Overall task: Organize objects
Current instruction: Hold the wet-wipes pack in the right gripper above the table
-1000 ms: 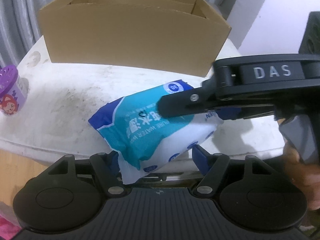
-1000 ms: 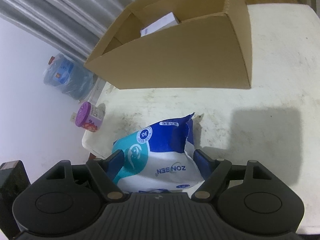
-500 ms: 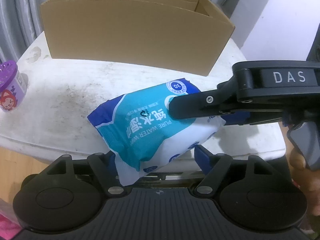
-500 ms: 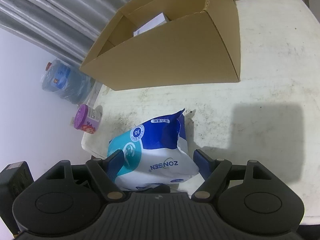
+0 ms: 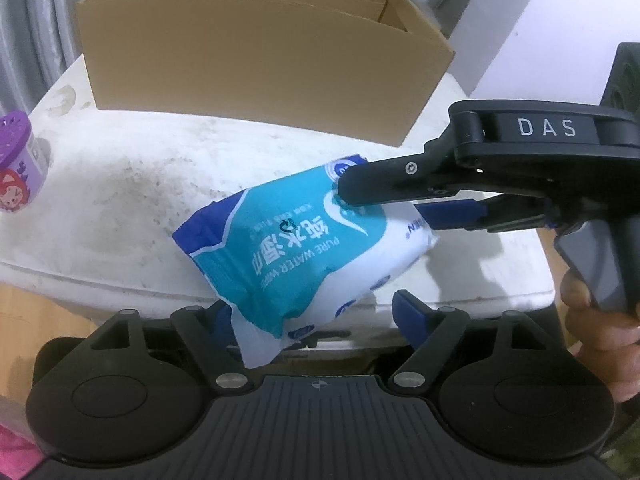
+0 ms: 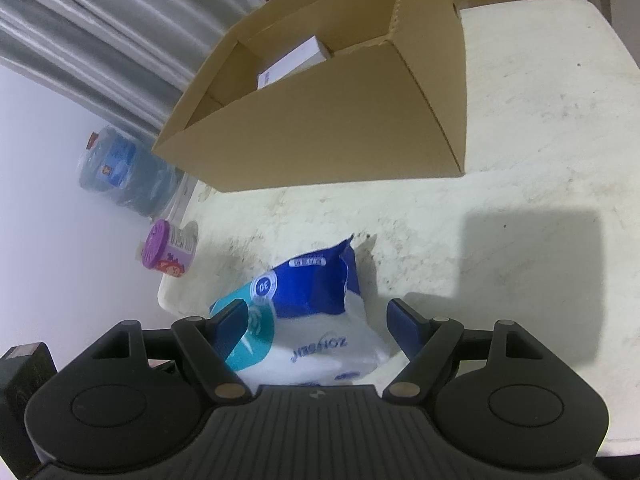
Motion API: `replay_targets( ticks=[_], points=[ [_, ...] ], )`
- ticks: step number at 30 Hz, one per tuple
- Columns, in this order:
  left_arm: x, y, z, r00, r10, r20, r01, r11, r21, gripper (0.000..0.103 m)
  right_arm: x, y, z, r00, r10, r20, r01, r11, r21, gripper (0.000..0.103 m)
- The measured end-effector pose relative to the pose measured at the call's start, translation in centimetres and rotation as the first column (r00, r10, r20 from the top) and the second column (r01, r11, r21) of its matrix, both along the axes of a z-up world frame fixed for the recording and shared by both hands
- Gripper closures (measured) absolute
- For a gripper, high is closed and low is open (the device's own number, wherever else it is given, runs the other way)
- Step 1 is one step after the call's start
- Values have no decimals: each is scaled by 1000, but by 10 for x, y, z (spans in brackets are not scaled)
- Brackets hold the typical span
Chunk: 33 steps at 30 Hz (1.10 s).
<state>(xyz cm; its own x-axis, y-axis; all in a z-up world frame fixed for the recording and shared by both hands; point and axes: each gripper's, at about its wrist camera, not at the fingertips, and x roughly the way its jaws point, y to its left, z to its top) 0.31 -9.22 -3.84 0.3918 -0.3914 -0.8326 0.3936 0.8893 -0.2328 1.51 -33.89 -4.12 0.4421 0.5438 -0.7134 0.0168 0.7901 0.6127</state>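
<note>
Tabletop (image 5: 120, 184) wipes pack (image 5: 296, 248) lifted by right claw (image 6: 316, 316).

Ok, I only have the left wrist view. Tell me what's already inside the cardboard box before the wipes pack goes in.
Observer: The right wrist view shows one small white box lying in the cardboard box.
Operator: Check the right hand-held gripper's grip.
Observer: Its own camera shows the right hand-held gripper with one finger on each side of the wipes pack.
Operator: Report anything off the table.
Observer: A blue water jug sits on the floor past the table edge, beyond the purple-lidded jar.
</note>
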Motion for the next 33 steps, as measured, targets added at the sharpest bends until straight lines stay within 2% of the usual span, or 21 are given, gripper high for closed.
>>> replay_targets(
  ticks=[8,11,18,26,33],
  points=[
    [3,-1,0,1000,6,9,-6,1000,-4,19,3,11,-3,999,37,-5,-36,999,27,23],
    [2,-3,1,1000,-12,-4,12,999,-30,19,4,16,0,999,53,10,-53,999,-3,23],
    [-4,6,4,1000,-15,-6,15,999,-47,17,6,5,0,1000,27,2,-28,1000,11,23],
    [12,-1,-10,1000,-17,15,17,1000,-4,13,1,7,-7,999,43,-18,-43,998,35,22],
    [13,-9,-15,999,-28,19,28,999,18,18,0,14,-4,998,60,-4,-60,998,12,21]
  ],
)
